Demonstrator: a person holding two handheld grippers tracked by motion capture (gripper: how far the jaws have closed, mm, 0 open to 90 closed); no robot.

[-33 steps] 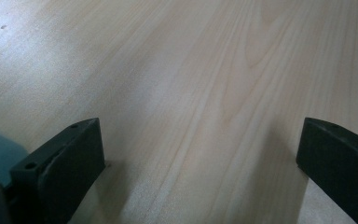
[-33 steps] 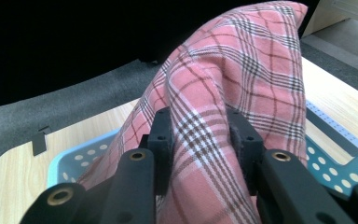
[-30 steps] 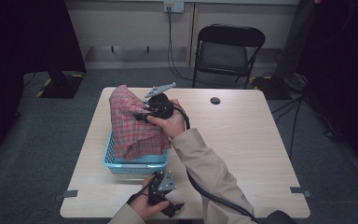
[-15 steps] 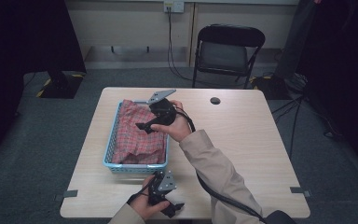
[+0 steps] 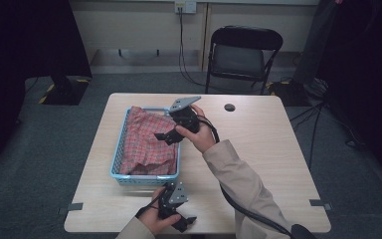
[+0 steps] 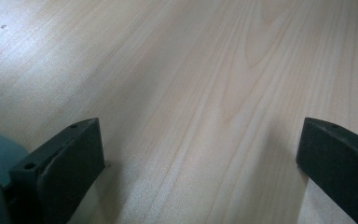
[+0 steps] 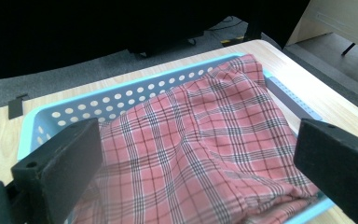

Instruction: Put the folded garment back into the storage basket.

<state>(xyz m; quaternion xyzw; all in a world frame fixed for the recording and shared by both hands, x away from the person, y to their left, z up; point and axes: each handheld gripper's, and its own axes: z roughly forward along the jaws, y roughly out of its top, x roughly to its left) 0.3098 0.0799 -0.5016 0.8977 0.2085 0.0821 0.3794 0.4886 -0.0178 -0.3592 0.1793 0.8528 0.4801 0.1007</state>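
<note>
Since a second ago the red plaid cloth [image 5: 146, 144] went from a bunched heap lifted over the basket [image 5: 121, 172] to lying slumped inside it, and the right gripper [image 5: 163, 137] has just been opening its jaws, nothing between them now. Right gripper view: two blunt black rectangular jaws [image 7: 193, 163], matte, screw holes on the left one, spread wide over the cloth, not touching it. Cloth is thin woven fabric, red/pink check with dark and white lines, soft rumpled folds, covering most of the basket floor and riding up at the far corner [image 7: 247, 63]. Basket is pale blue plastic, rectangular, walls perforated with rows of round holes, sitting on the left half of the table [image 5: 258, 149]. Right hand [image 5: 196, 134] hovers over the basket's right rim, grey three-cornered plate on top of the gripper, black cable trailing back along the beige sleeve [image 5: 238, 179]. Left gripper [image 5: 181, 221] is parked near the front table edge just below the basket; its view shows the same black jaws [image 6: 200, 154] wide apart and empty, over bare pale wood-grain laminate. Small dark round disc [image 5: 230, 107] sits on the far tabletop, well apart from the basket. Black folding chair [image 5: 241, 55] beyond the table
</note>
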